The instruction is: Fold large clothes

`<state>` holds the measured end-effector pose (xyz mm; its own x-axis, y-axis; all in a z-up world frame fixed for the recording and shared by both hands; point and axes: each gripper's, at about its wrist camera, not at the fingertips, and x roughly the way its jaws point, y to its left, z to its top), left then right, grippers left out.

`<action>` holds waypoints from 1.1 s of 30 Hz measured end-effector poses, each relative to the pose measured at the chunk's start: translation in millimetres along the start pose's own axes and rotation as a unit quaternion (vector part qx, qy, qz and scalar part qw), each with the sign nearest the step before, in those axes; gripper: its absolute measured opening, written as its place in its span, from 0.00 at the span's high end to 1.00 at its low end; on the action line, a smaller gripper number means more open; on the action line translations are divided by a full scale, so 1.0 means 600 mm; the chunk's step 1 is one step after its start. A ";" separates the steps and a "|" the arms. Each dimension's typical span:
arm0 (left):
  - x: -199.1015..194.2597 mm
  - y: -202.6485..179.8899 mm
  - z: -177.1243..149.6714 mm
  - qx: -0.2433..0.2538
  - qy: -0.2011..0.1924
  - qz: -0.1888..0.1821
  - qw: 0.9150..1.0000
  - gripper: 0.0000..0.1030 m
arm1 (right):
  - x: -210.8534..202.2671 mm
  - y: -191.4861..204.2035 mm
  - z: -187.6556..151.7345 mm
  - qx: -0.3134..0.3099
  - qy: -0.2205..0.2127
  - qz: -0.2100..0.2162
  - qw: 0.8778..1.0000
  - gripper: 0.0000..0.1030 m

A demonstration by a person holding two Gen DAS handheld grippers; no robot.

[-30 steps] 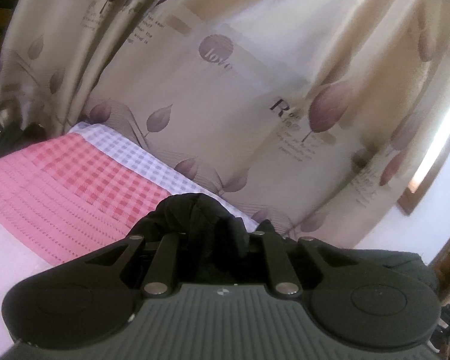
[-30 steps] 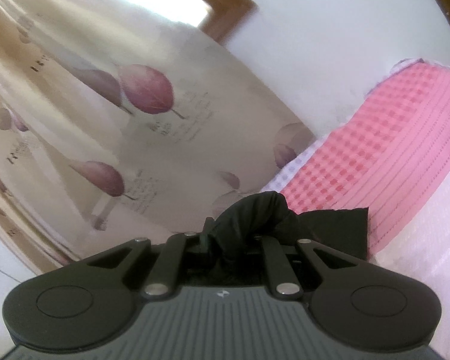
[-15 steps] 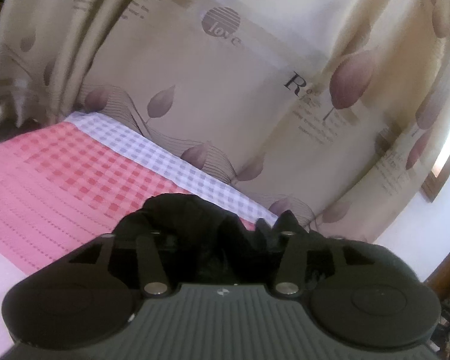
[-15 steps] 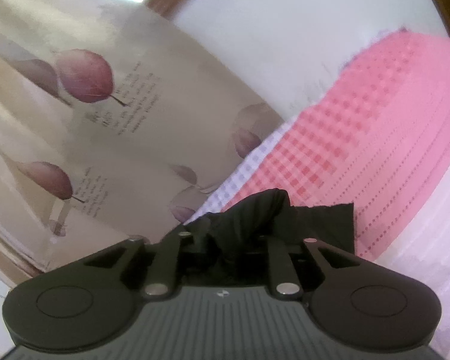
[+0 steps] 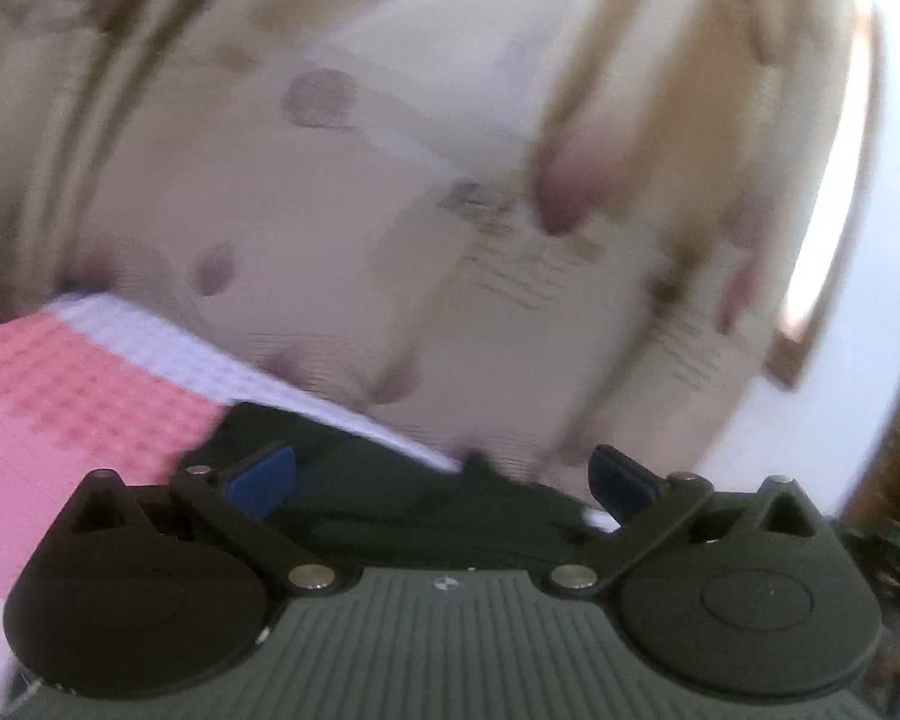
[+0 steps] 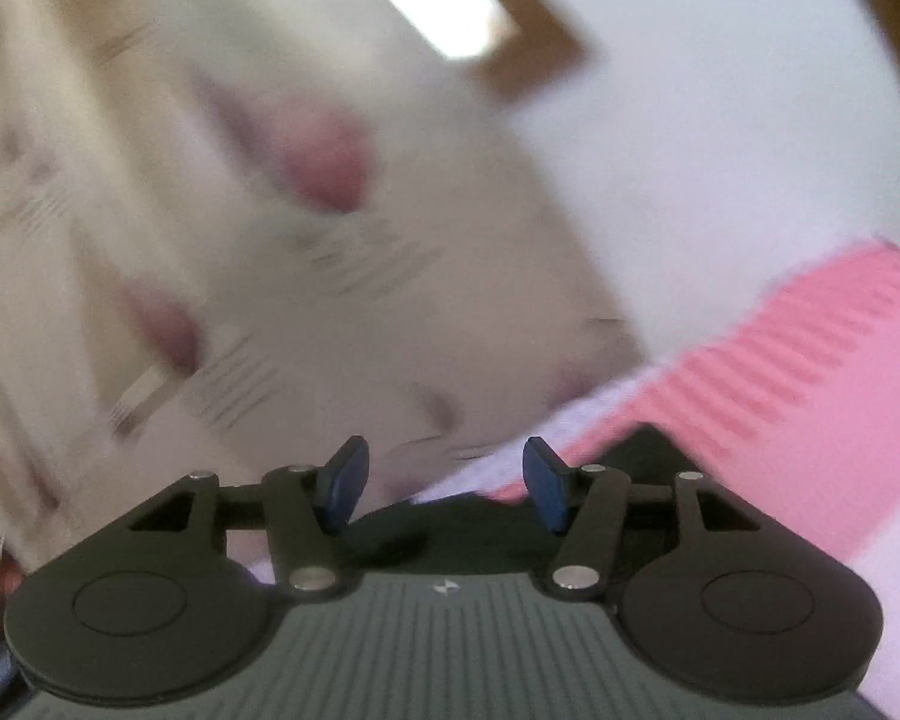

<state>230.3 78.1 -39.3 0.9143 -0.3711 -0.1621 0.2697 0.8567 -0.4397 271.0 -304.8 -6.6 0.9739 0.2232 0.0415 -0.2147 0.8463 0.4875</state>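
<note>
Dark garment let go on a pink-checked bed in front of a leaf-print curtain.

The bed point(image 5: 72, 396) wears a pink and white checked cover; behind it hangs the beige curtain point(image 5: 342, 228), with a wood-framed window point(image 6: 510, 42) and a pale wall to the right. The black garment point(image 5: 390, 498) lies along the bed's far edge, stretched left to right just ahead of both tools; which end is which is too blurred to tell. The left gripper point(image 5: 444, 474) has its blue fingers point(image 5: 261, 474) spread wide and opening, the cloth low between them, unpinched. The right gripper point(image 6: 444, 483) is about half apart and opening, holding nothing.
</note>
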 end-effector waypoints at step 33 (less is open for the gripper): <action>0.203 0.093 -0.106 -0.053 0.108 0.025 0.992 0.89 | 0.230 -0.020 -0.143 -0.072 0.185 0.007 0.980 1.00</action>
<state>337.6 57.6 -139.6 0.8369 -0.4070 -0.3658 0.1826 0.8379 -0.5144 401.9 -242.7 -81.7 0.8832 0.3727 -0.2847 -0.2620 0.8956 0.3596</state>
